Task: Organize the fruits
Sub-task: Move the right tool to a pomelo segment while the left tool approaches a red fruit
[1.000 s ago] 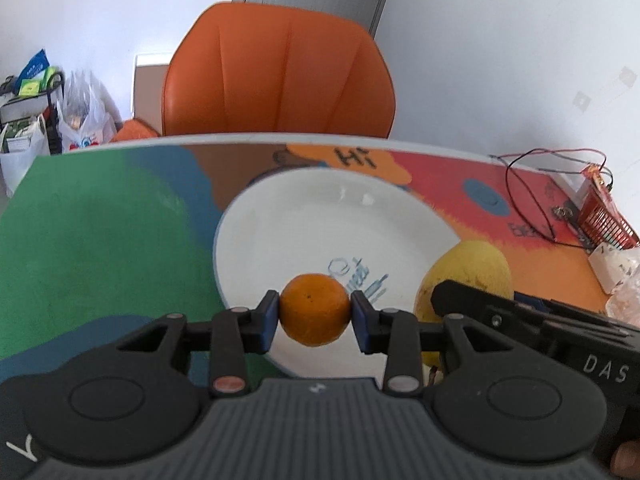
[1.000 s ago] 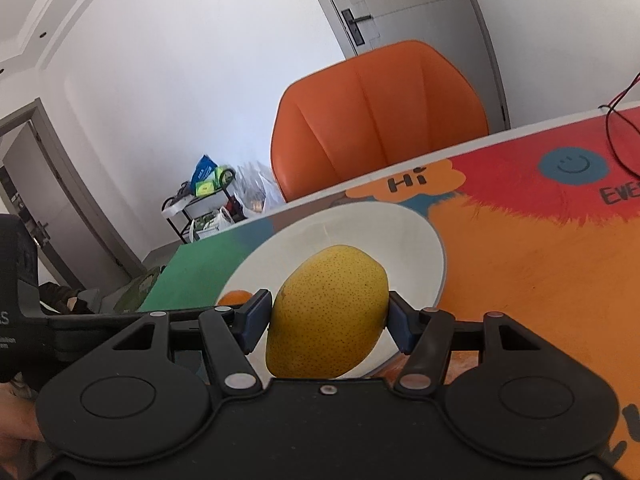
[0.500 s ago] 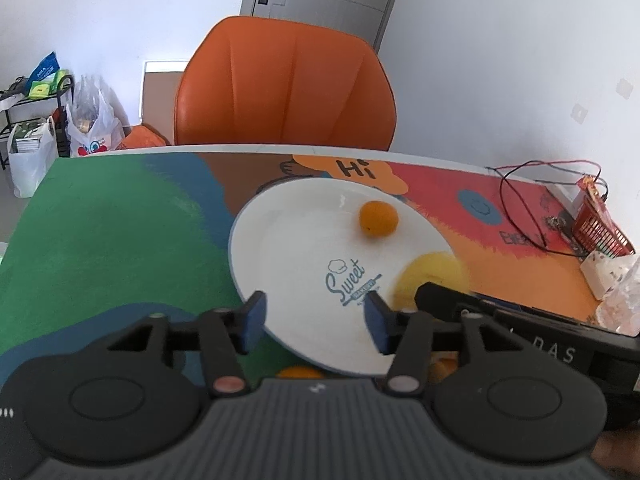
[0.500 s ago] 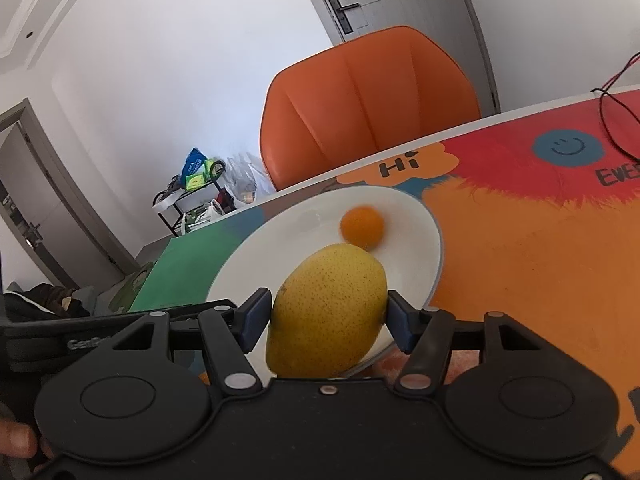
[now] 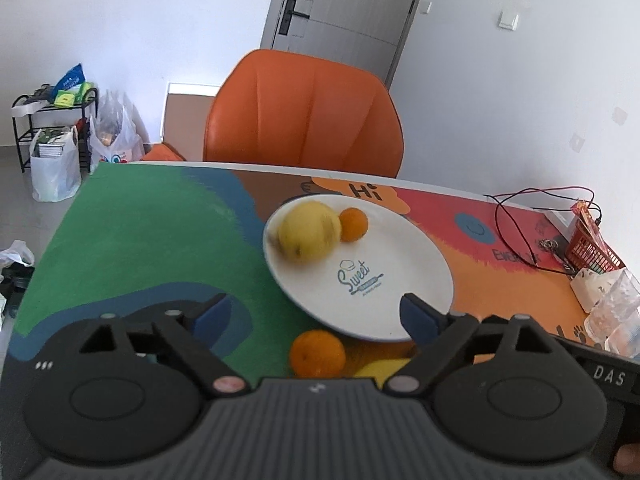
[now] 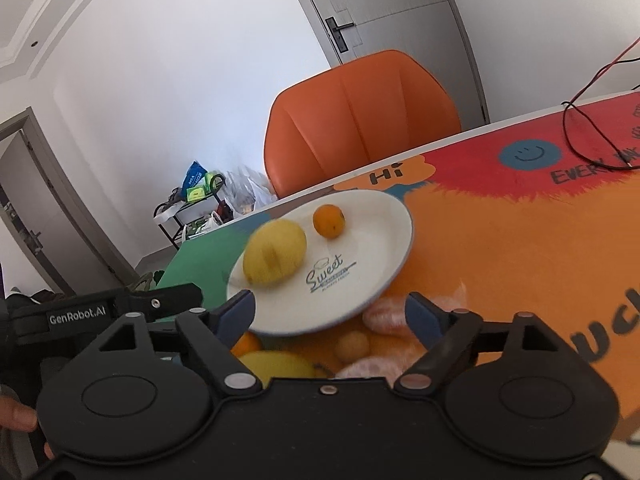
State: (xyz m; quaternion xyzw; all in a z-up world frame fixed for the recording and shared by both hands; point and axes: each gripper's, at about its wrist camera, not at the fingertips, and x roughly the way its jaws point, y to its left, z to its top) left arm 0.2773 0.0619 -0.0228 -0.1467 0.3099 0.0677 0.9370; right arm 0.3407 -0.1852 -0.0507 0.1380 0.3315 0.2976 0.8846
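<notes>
- Left gripper gapes wide, holding nothing, near the plate's front rim
- Right gripper likewise wide and bare
- Mango, blurred, and orange lie touching on the plate's far side
- Second orange sits just off the front rim

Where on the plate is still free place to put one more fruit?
The white plate is bare around the "Sweet" logo and toward its near and right rim. The far-left part is crowded: the yellow fruit and small orange lie side by side.
</notes>
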